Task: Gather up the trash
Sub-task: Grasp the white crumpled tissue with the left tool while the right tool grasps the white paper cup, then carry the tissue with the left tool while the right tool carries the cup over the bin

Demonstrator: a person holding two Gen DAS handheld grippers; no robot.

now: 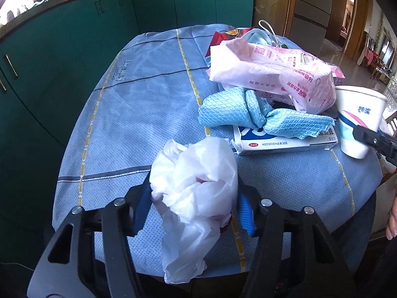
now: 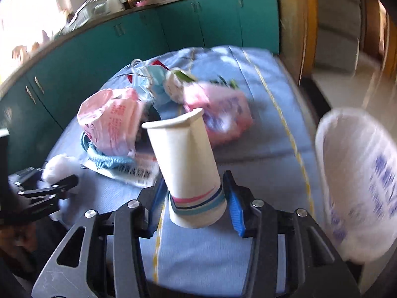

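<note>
Teal cabinets (image 1: 74, 57) back a bench (image 1: 129, 114) under a blue checked cloth.

Left hand-held gripper (image 1: 194, 207): blue pads clamped on a crumpled white plastic bag (image 1: 196, 186) at the bench's 6 o'clock edge.

Right hand-held gripper (image 2: 194, 207): pads pressed on the base of a tilted paper cup (image 2: 186, 168), rim dented.

Heap, 1 to 3 o'clock of the bag in the left view: knotted blue cloth (image 1: 260, 114) lying on a white carton (image 1: 285, 141); pink printed wrapper (image 1: 278, 74) behind; face mask (image 1: 260, 38) farthest.

White bag with blue print (image 2: 359, 186), 3 o'clock in the right view, blurred.
</note>
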